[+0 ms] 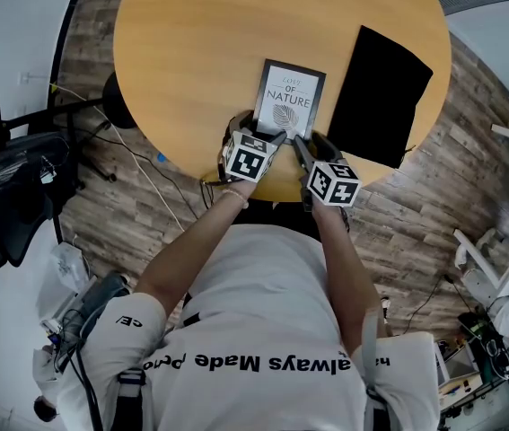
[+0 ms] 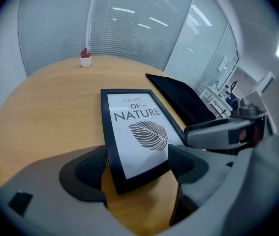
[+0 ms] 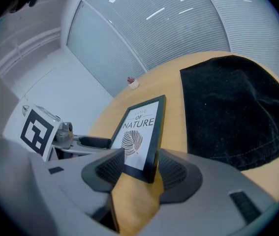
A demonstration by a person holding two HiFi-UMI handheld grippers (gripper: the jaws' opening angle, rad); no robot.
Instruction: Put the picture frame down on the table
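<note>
The black picture frame (image 1: 288, 100), printed "LOVE OF NATURE" over a leaf, lies face up on the round wooden table (image 1: 182, 52) near its front edge. My left gripper (image 1: 256, 135) straddles the frame's near end. In the left gripper view the frame (image 2: 137, 132) sits between the wide-open jaws of that gripper (image 2: 137, 166), with the pads beside its side edges and not pressing. My right gripper (image 1: 311, 144) is at the near right corner. In the right gripper view that corner of the frame (image 3: 141, 127) is wedged between the pads of the gripper (image 3: 141, 168).
A black cloth (image 1: 380, 83) lies flat on the table just right of the frame. A small potted plant (image 2: 85, 58) stands at the far rim. A black office chair (image 1: 12, 196) and cables are on the wood floor to the left.
</note>
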